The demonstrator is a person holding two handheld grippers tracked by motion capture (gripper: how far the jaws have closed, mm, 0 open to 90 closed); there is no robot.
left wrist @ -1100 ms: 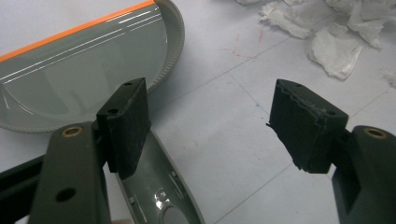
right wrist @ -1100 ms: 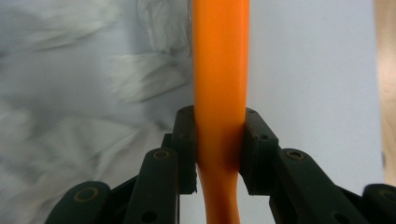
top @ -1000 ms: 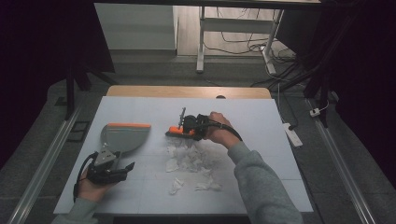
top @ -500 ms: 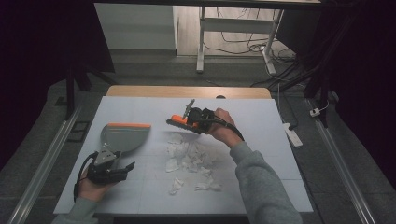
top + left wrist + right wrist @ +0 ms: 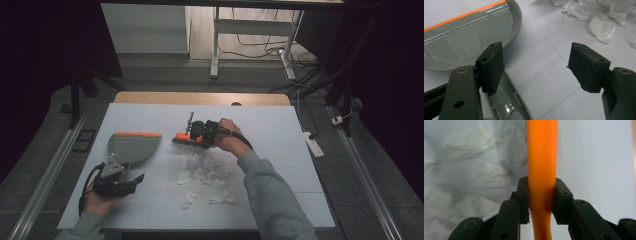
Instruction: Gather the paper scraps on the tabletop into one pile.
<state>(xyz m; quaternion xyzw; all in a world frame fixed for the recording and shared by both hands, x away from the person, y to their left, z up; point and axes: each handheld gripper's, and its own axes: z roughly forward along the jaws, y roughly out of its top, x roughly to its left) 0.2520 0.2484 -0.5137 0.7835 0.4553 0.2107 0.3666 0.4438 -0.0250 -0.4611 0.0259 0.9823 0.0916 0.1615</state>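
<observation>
My right gripper (image 5: 198, 132) is shut on the orange handle (image 5: 542, 150) of a small brush (image 5: 183, 139), which sits at the far edge of a pile of torn white paper scraps (image 5: 205, 167). A grey dustpan (image 5: 134, 146) with an orange lip lies at the left. My left gripper (image 5: 131, 178) rests open at its near end, with the dustpan's handle (image 5: 506, 100) running under the left jaw. In the left gripper view, the pan's bowl (image 5: 469, 37) lies ahead and paper scraps (image 5: 599, 15) sit at the upper right.
The white table top (image 5: 280, 130) has a wooden strip along its far edge. More scraps (image 5: 187, 199) lie nearer the front. A white power strip (image 5: 312, 144) lies on the floor past the right edge.
The right gripper lifted and tilted the brush, then came back down and slightly left to the pile's far edge. The left gripper has stayed put.
</observation>
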